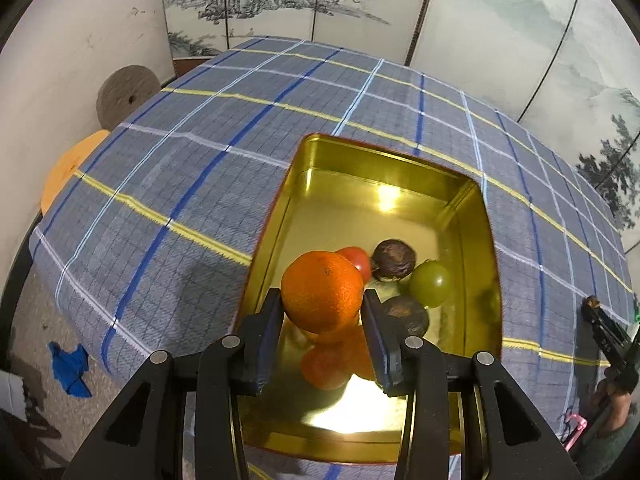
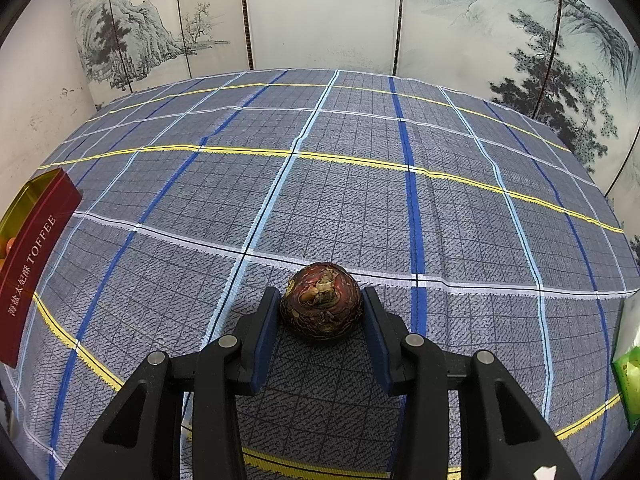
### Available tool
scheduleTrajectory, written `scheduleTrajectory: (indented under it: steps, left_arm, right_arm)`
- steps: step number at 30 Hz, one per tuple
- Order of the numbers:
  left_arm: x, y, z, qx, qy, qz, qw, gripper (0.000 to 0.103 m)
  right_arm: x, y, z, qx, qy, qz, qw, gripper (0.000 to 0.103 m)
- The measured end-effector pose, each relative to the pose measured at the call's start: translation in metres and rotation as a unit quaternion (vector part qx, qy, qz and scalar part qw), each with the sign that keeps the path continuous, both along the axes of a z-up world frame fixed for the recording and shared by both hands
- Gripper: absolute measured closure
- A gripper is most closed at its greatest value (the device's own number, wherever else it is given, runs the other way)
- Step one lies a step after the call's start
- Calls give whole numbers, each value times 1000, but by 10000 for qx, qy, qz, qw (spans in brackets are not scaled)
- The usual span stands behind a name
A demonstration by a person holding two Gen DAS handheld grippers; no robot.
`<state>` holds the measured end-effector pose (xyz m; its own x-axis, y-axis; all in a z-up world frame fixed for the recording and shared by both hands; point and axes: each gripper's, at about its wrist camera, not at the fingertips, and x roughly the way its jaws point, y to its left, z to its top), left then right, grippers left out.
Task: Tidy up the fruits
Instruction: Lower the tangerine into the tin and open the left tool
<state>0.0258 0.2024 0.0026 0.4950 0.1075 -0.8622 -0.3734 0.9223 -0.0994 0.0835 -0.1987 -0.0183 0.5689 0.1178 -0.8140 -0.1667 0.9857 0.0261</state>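
Note:
My left gripper (image 1: 322, 304) is shut on an orange (image 1: 322, 290) and holds it above the gold tin (image 1: 472, 216). In the tin lie a red fruit (image 1: 358, 260), a green fruit (image 1: 430, 283) and two dark brown fruits (image 1: 393, 260) (image 1: 406, 314). The orange's reflection shows on the tin floor. My right gripper (image 2: 322, 306) is shut on a dark reddish-brown fruit (image 2: 321, 302), low over the checked cloth (image 2: 360, 200). The tin's red side (image 2: 32, 264), marked TOFFEE, shows at the far left of the right wrist view.
The table carries a blue-grey checked cloth (image 1: 200, 168). A painted folding screen (image 2: 320, 12) stands behind it. A grey disc (image 1: 126, 94) and an orange disc (image 1: 66, 168) lie off the left edge. A green packet (image 2: 628, 380) sits at the right edge. My right gripper (image 1: 610, 336) shows far right.

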Motion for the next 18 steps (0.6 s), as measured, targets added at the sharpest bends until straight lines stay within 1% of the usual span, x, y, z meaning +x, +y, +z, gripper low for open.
scheduleTrajectory:
  steps: [8,10,13,18]
  left_arm:
    - [-9,6,-16,5,271,109,9996,62]
    - [-11,4,-16,58,274,63,9996,62]
    - [-11,4,-19,0,308,33,9995,62]
    - [-10,2,-19,87,324,-30,9994,62]
  right_arm:
    - [0,0,0,-2,0,0,10000,64]
    - [0,0,0,-1,0,0,10000,64]
    - [0,0,0,-5,-1,0,10000,64]
    - [0,1,0,-8,-2,0,10000,64]
